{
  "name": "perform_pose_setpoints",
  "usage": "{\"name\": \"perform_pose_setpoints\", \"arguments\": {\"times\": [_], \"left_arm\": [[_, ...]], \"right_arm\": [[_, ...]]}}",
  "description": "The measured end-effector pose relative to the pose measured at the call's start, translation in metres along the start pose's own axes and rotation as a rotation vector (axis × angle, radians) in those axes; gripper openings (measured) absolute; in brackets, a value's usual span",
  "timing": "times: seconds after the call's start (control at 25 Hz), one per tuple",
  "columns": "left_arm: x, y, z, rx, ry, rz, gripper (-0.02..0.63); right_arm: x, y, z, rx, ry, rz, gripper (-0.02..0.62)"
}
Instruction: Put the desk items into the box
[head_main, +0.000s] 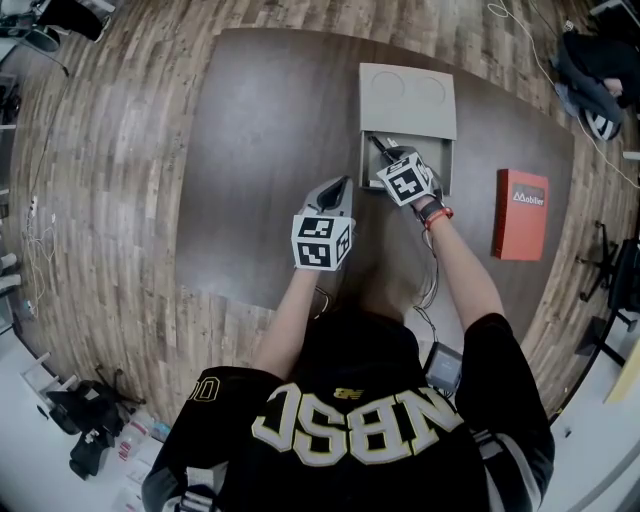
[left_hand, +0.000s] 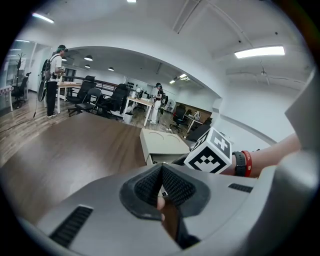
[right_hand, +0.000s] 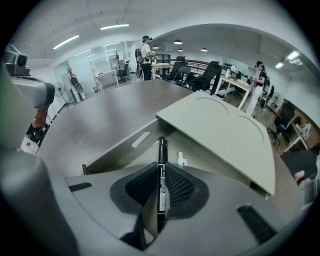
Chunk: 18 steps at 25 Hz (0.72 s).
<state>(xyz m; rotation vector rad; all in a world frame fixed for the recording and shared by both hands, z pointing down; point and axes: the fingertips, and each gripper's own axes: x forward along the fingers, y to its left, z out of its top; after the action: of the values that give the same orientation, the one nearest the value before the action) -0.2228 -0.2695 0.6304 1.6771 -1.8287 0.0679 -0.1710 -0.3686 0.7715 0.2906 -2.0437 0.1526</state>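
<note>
The beige box (head_main: 447, 160) stands open at the table's far middle, its lid (head_main: 407, 98) folded back. My right gripper (head_main: 390, 160) hovers over the box's left side, shut on a black pen (right_hand: 161, 170). The pen stands upright between the pads and its tip points down into the box (right_hand: 125, 145). A small white item (right_hand: 181, 160) lies on the box floor. My left gripper (head_main: 340, 192) hangs just left of the box, near its front corner. Its jaws (left_hand: 161, 182) are shut with nothing between them.
A red flat box (head_main: 520, 213) lies on the dark table (head_main: 260, 150) to the right of the beige box. Wooden floor surrounds the table. People and office chairs stand far off in the room.
</note>
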Motion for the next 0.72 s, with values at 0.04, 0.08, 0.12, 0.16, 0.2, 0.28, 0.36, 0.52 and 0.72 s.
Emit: {"name": "perform_pose_setpoints", "arguments": {"times": [0.04, 0.08, 0.12, 0.16, 0.2, 0.28, 0.36, 0.52, 0.72], "left_arm": [[-0.001, -0.001, 0.000, 0.000, 0.000, -0.001, 0.015], [-0.002, -0.002, 0.000, 0.001, -0.002, -0.002, 0.015], [-0.004, -0.003, 0.001, 0.002, -0.006, -0.004, 0.015], [-0.006, -0.003, 0.003, 0.005, -0.010, -0.006, 0.015], [-0.007, -0.003, 0.005, 0.008, -0.015, -0.008, 0.015], [-0.011, -0.004, 0.009, 0.011, -0.026, -0.011, 0.015], [-0.014, -0.006, 0.012, 0.015, -0.038, -0.017, 0.015], [-0.021, -0.018, 0.021, 0.035, -0.061, -0.038, 0.015], [-0.036, -0.034, 0.033, 0.071, -0.095, -0.069, 0.015]], "right_arm": [[-0.002, -0.001, -0.001, 0.020, 0.002, 0.001, 0.058], [-0.004, -0.002, -0.002, 0.040, 0.003, -0.001, 0.077], [-0.007, -0.003, -0.001, 0.056, -0.001, -0.006, 0.088], [-0.011, -0.004, 0.000, 0.065, -0.011, -0.011, 0.089], [-0.014, -0.004, 0.002, 0.071, -0.026, -0.014, 0.089], [-0.024, -0.005, 0.005, 0.087, -0.060, -0.025, 0.089], [-0.038, -0.009, 0.006, 0.116, -0.105, -0.051, 0.087], [-0.079, -0.015, 0.005, 0.202, -0.191, -0.100, 0.086], [-0.132, -0.010, 0.000, 0.281, -0.294, -0.158, 0.084]]}}
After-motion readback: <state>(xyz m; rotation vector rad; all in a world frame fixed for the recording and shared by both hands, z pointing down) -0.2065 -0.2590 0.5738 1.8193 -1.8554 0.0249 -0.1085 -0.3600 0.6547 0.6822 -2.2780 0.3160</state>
